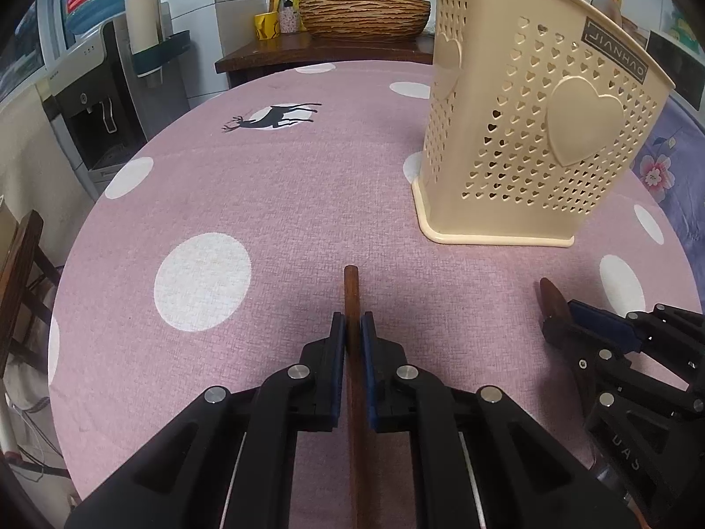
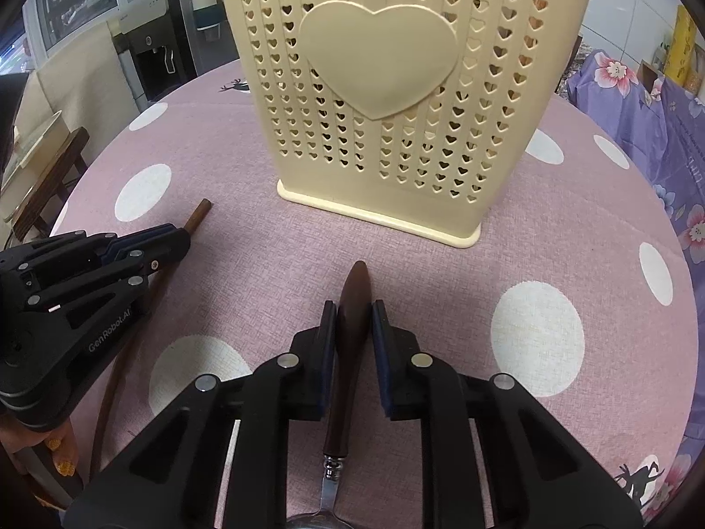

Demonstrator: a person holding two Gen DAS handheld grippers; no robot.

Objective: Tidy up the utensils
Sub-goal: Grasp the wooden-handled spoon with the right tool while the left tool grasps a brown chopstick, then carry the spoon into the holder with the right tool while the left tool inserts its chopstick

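Note:
A cream utensil holder (image 1: 528, 132) (image 2: 387, 101) with heart-shaped holes stands upright on the pink dotted tablecloth (image 1: 264, 203), with some utensils showing above its rim. My left gripper (image 1: 353, 335) is shut on a thin brown wooden stick (image 1: 351, 291) that lies on the cloth and points away from me. To its right, my right gripper (image 2: 354, 326) has its pads against the brown handle of a spoon (image 2: 352, 308); the spoon's metal neck and bowl lie under the gripper. Each view shows the other gripper: the right gripper (image 1: 564, 322) and the left gripper (image 2: 185, 233) on its stick (image 2: 200, 214).
Behind the table a wooden counter carries a wicker basket (image 1: 363, 15), a yellow cup and bottles. A water dispenser (image 1: 101, 101) stands far left, with a wooden chair (image 2: 53, 176) beside the table. Purple floral cloth (image 2: 652, 123) hangs at the right. A hand (image 2: 57, 454) holds the left gripper.

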